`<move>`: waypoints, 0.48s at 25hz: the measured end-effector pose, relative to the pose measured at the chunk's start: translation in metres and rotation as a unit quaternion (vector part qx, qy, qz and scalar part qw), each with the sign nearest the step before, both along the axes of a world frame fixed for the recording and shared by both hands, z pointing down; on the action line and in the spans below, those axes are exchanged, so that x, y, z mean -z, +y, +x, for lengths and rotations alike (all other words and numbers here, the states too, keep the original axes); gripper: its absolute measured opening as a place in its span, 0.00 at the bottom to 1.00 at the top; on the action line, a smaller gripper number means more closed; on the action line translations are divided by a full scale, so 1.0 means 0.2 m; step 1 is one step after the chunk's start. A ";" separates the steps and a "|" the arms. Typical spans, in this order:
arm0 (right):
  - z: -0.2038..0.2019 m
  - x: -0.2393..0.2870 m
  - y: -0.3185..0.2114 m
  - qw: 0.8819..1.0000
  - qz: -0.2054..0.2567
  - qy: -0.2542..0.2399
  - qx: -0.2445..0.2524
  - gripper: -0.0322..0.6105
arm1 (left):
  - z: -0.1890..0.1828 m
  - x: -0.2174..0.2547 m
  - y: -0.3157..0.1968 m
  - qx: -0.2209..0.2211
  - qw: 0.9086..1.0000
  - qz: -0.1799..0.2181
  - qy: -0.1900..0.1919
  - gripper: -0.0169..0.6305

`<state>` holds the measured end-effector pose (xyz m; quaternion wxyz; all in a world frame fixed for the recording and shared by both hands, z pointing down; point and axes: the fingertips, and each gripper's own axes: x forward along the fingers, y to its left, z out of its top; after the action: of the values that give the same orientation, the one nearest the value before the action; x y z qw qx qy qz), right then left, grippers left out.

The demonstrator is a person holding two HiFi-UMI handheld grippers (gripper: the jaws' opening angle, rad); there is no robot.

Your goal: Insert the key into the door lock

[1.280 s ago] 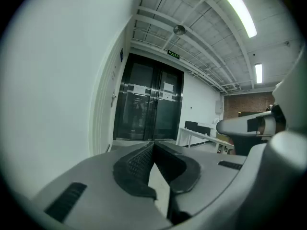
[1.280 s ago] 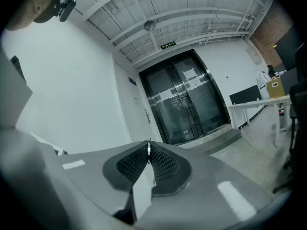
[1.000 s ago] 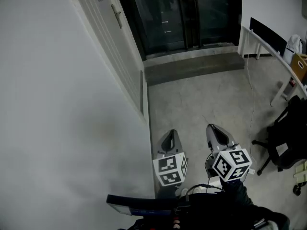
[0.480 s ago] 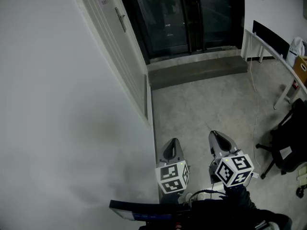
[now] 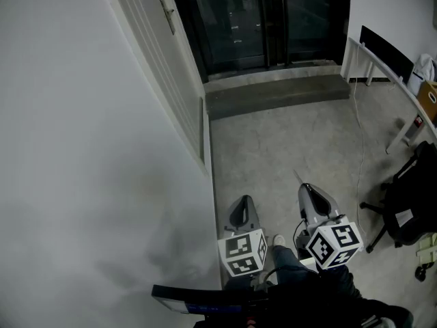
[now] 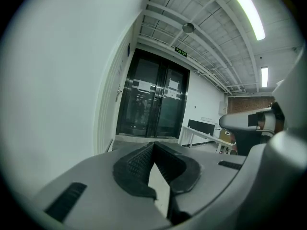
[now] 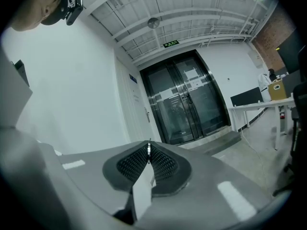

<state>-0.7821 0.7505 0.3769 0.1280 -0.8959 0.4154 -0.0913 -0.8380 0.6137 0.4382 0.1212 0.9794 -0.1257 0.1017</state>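
Note:
A white door (image 5: pixel 153 53) with a lever handle (image 5: pixel 166 16) stands in the left wall, far ahead of both grippers; its lock is too small to make out. The handle (image 7: pixel 147 115) also shows in the right gripper view. My right gripper (image 7: pixel 149 146) is shut on a thin metal key (image 7: pixel 149 150), whose edge pokes up between the pads. In the head view this gripper (image 5: pixel 306 188) is low at the right. Beside it, close to the wall, my left gripper (image 5: pixel 243 200) is shut with nothing seen between its pads (image 6: pixel 139 159).
A plain white wall (image 5: pixel 82 183) runs along the left. Dark glass double doors (image 5: pixel 259 19) with a raised step (image 5: pixel 276 91) close the far end. A white desk (image 5: pixel 379 60) and a black chair (image 5: pixel 410 203) stand at the right. A thin cable (image 5: pixel 356 135) lies on the floor.
The view has shifted slightly towards the doors. A leg and a shoe have come into view between the two grippers. Both grippers keep their places and stay shut.

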 end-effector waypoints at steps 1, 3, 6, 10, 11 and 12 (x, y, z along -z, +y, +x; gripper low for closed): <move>0.03 -0.01 -0.02 1.000 0.001 0.000 0.001 0.07 | 0.03 -0.01 -0.02 0.002 1.000 0.000 0.000 0.03; 0.12 -0.03 -0.06 1.000 0.003 0.000 0.003 0.07 | 0.11 -0.03 -0.06 0.006 1.000 0.000 -0.001 0.03; 0.30 -0.01 -0.14 1.000 0.009 0.004 0.008 0.07 | 0.28 -0.02 -0.13 0.008 1.000 0.005 -0.001 0.03; 0.56 0.04 -0.24 1.000 0.010 0.013 0.011 0.07 | 0.55 0.05 -0.22 0.009 1.000 0.013 0.004 0.03; 0.62 0.05 -0.26 1.000 0.009 0.014 0.014 0.07 | 0.61 0.07 -0.24 0.010 1.000 0.014 0.005 0.03; 0.69 0.06 -0.28 1.000 0.008 0.014 0.017 0.07 | 0.68 0.08 -0.26 0.012 1.000 0.014 0.007 0.03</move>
<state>-0.6445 0.6939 0.3642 0.1282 -0.8887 0.4333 -0.0777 -0.7027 0.5620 0.4216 0.1093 0.9801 -0.1375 0.0920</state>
